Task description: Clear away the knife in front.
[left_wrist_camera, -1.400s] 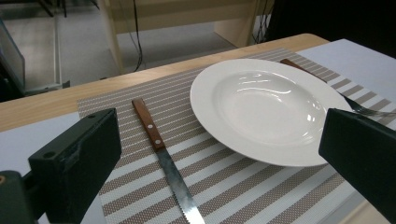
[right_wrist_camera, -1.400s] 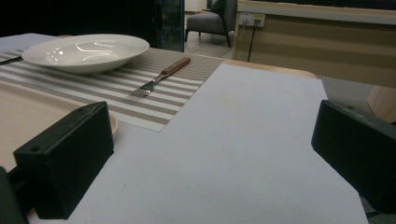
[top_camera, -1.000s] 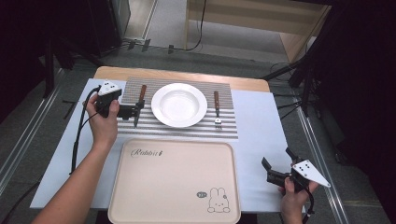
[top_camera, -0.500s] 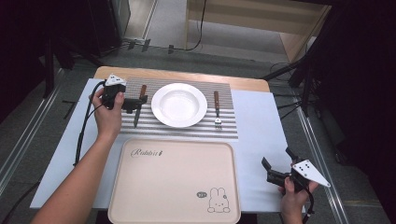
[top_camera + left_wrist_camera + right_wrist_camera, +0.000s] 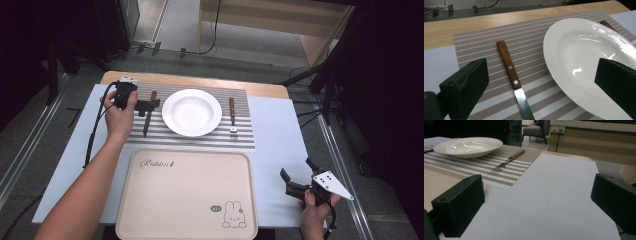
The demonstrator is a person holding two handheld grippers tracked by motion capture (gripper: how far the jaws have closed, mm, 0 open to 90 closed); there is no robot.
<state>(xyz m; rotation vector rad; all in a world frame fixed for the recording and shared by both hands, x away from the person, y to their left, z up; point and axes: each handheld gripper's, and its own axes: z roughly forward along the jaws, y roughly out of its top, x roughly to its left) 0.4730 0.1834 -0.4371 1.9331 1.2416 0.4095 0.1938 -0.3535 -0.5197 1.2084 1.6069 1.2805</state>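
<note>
A knife with a wooden handle lies on the striped placemat, left of a white plate. A fork lies to the plate's right. My left gripper is open, low over the knife near where handle meets blade. In the left gripper view the knife lies between the jaws, not gripped, with the plate partly behind the right jaw. My right gripper is open and holds nothing, low over the white sheet at the front right. In its view the fork and plate lie far ahead.
A beige tray with a rabbit print lies at the front middle, its corner just left of my right gripper. A white sheet covers the table. The wooden table edge runs along the far side. A cable trails from the left gripper.
My left gripper has moved toward the far side and slightly right, along the knife toward its handle. The right gripper has stayed where it was.
</note>
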